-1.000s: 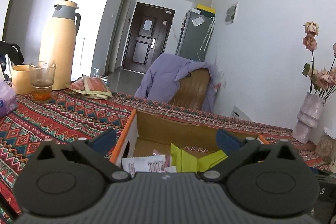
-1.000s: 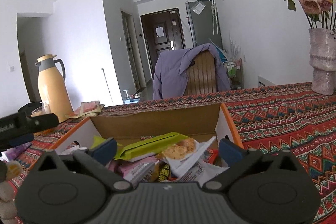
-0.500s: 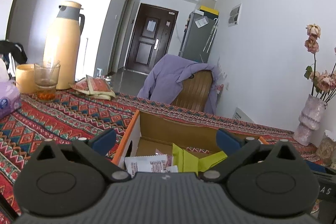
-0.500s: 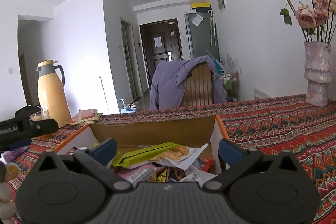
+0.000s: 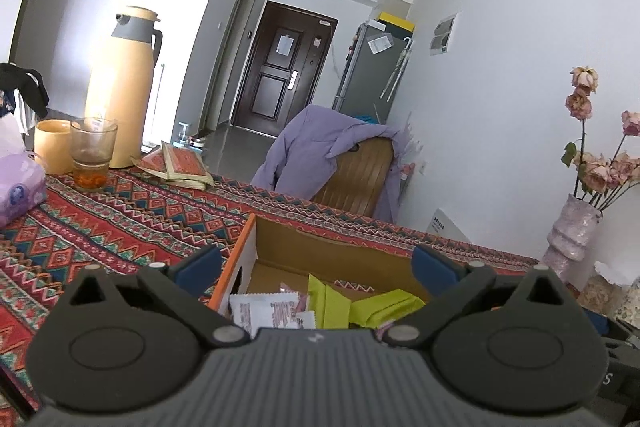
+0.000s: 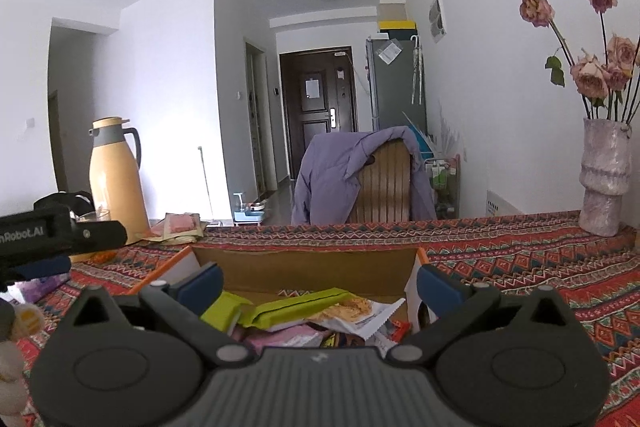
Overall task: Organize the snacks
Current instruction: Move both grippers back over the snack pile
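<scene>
The snacks lie loose in the open cardboard box [image 6: 316, 269] that sits on the patterned tabletop [image 6: 520, 259], and the step in hand looks like choosing one packet to take or settle in place. To do it well, the pick should be a packet lying on top of the heap: the long green packet [image 6: 296, 307] slants across the middle of the box, over the pink and dark wrappers beneath it, and the white-edged crisp packet [image 6: 362, 313] rests against its right end, so a pinch on a free edge of either would likely lift it without dragging the rest. Coming down from above between the box walls should keep the fingers off the orange rim. The right gripper [image 6: 318, 283] is held level at the near side of the box, aimed over the contents, its blue-tipped fingers spread wide with nothing between them. The left gripper [image 5: 316, 265] hangs at the box's left near corner, tilted slightly and likewise spread wide and empty; below it lie a white sachet [image 5: 260, 309] and a folded green packet [image 5: 360, 305] on the box floor.
</scene>
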### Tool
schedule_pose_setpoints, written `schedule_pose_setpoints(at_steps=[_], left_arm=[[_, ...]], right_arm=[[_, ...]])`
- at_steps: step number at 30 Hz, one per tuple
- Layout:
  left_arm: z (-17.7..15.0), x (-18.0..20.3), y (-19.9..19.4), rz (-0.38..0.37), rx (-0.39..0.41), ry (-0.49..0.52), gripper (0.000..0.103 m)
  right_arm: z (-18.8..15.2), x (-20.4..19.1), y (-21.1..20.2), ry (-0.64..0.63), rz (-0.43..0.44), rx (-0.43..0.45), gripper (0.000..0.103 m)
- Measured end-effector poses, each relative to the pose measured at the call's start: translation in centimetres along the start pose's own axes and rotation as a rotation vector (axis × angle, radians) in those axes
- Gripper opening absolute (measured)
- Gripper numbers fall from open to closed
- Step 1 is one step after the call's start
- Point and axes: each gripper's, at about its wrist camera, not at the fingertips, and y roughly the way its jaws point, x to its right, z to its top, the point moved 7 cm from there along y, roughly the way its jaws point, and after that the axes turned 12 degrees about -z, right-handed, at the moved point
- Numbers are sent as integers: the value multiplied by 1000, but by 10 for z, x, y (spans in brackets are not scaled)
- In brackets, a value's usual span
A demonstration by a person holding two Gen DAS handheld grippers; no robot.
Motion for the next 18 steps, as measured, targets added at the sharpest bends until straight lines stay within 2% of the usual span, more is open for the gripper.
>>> schedule_pose_setpoints(at_steps=[8,18], left_arm=[[-15,4,-51,11,-31,34,103],[-46,-2,-105,7,-83,51,103]], right_arm=[[-10,4,-46,-19,0,-17,103],[-44,5,-100,-42,27,-77,103]])
